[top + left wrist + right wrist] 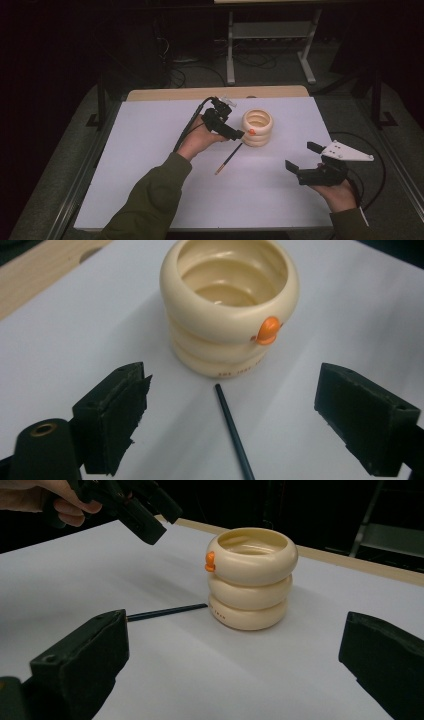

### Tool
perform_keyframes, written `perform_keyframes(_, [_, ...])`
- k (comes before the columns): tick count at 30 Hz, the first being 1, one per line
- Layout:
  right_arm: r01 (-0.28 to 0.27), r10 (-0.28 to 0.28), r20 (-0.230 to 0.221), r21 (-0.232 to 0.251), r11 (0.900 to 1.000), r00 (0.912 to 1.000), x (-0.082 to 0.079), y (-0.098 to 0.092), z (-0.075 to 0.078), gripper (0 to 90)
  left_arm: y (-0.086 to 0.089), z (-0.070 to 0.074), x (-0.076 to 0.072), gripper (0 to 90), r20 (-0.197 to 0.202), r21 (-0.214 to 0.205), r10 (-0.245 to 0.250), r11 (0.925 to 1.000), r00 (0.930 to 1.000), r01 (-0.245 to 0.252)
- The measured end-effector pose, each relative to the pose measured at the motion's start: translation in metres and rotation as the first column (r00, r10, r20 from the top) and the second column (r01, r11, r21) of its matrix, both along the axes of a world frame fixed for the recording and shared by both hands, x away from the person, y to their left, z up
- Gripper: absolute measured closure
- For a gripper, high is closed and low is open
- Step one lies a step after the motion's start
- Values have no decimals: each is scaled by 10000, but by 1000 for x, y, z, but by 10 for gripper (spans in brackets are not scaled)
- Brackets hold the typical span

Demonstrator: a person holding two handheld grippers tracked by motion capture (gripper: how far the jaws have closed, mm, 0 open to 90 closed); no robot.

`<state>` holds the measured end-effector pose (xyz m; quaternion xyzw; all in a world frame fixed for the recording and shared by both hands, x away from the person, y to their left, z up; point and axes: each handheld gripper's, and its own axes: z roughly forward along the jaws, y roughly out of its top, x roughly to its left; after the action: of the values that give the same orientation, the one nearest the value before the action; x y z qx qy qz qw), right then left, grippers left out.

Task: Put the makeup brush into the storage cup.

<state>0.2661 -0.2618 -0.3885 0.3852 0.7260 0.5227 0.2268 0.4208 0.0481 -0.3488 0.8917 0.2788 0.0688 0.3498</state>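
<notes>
- Cream pot at the frame's top looks hard, smooth and slippery; its rim seems best to grab.
- Thin dark stick below it looks light.
- Left gripper hangs with jaws spread wide.
- Right gripper also has its jaws wide apart, holding nothing.

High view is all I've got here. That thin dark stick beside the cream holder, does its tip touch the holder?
Observer: In the left gripper view the pencil ends just short of the ringed cream holder; a strip of white table shows between them.
Operator: Is anything inside the holder?
Observer: From the left gripper view you can look into it: nothing lies inside.
Operator: And the claw near it, is it pinching anything?
Observer: No. The left gripper has its jaws wide apart, with the pencil lying on the table between them.
</notes>
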Motion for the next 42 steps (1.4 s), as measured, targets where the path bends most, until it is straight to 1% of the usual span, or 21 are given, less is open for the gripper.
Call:
perform_keyframes(4, [-21, 21, -17, -16, 10000, 10000, 0, 1, 0, 0, 0, -1, 2, 132, -173, 316, 35, 9995, 9998, -30])
perform_keyframes(6, [-20, 20, -8, -17, 10000, 10000, 0, 1, 0, 0, -1, -1, 3, 132, -372, 468, 101, 9989, 9993, -83])
perform_keyframes(9, [-2, 2, -1, 29, 10000, 10000, 0, 0, 0, 0, -3, -2, 3, 132, -500, 673, 82, 9977, 9987, -49])
perform_keyframes(11, [12, -12, 12, 23, 10000, 10000, -1, 0, 0, 0, -5, -3, 3, 133, -523, 713, 143, 9974, 9985, -105])
perform_keyframes(14, [39, -39, -4, 44, 10000, 10000, -1, -1, 1, 0, -6, -2, 3, 149, -573, 942, 181, 9955, 9982, -126])
perform_keyframes(16, [25, -25, 28, 16, 10000, 10000, -1, -1, 1, 0, -6, -2, 3, 172, -578, 1081, 162, 9941, 9982, -99])
perform_keyframes(17, [26, -26, 28, 16, 10000, 10000, -1, -1, 0, 0, -6, -3, 3, 184, -665, 1097, 226, 9939, 9975, -152])
perform_keyframes(19, [22, -22, 18, 8, 10000, 10000, 0, 0, 0, 0, -6, -5, 3, 209, -780, 1304, 159, 9914, 9968, -57])
perform_keyframes(20, [17, -17, 12, 9, 10000, 10000, 0, 0, 0, 0, -7, -7, 3, 229, -817, 1288, 234, 9916, 9964, -127])
perform_keyframes(21, [22, -22, 6, 12, 10000, 10000, 0, 0, 0, 0, -7, -8, 3, 234, -922, 1438, 179, 9896, 9956, -45])
perform_keyframes(22, [29, -29, 6, -4, 10000, 10000, 0, -1, 0, 0, -8, -9, 3, 252, -928, 1417, 191, 9899, 9955, -57])
perform_keyframes(23, [33, -33, 12, -9, 10000, 10000, 0, -1, 0, 0, -8, -10, 3, 270, -1002, 1532, 140, 9882, 9949, 15])
perform_keyframes(24, [41, -41, 2, -9, 10000, 10000, 0, -1, 0, 0, -10, -11, 2, 298, -1094, 1532, 176, 9882, 9938, -6])
perform_keyframes(30, [62, -62, -19, -10, 10000, 10000, 0, -1, 0, 0, -15, -16, -1, 405, -1267, 1887, 95, 9819, 9919, 147])
perform_keyframes(31, [61, -61, -19, -21, 10000, 10000, 0, -1, 0, 0, -16, -18, -2, 424, -1298, 1873, 70, 9821, 9915, 176])
perform_keyframes(32, [60, -60, -28, -27, 10000, 10000, 0, -1, 0, 0, -16, -18, -2, 446, -1397, 1940, -13, 9806, 9902, 287])
perform_keyframes(33, [76, -76, -69, -12, 10000, 9999, 0, -1, 0, 0, -17, -20, -3, 468, -1492, 1911, -2, 9811, 9888, 291])
perform_keyframes(36, [75, -75, -40, 12, 10000, 10000, 0, -1, 0, 0, -18, -24, -3, 508, -1790, 2126, -170, 9756, 9837, 555])
perform_keyframes(37, [69, -69, -36, 9, 10000, 10000, 0, -2, 0, 0, -19, -25, -4, 519, -1868, 2249, -246, 9721, 9821, 672])
perform_keyframes(39, [86, -86, -75, 4, 10000, 9999, 0, -2, 0, 0, -20, -27, -4, 560, -2049, 2377, -372, 9675, 9781, 866])
perform_keyframes(42, [85, -85, -51, -2, 10000, 10000, 0, -2, 0, 0, -21, -30, -5, 598, -2183, 2457, -358, 9651, 9752, 904])
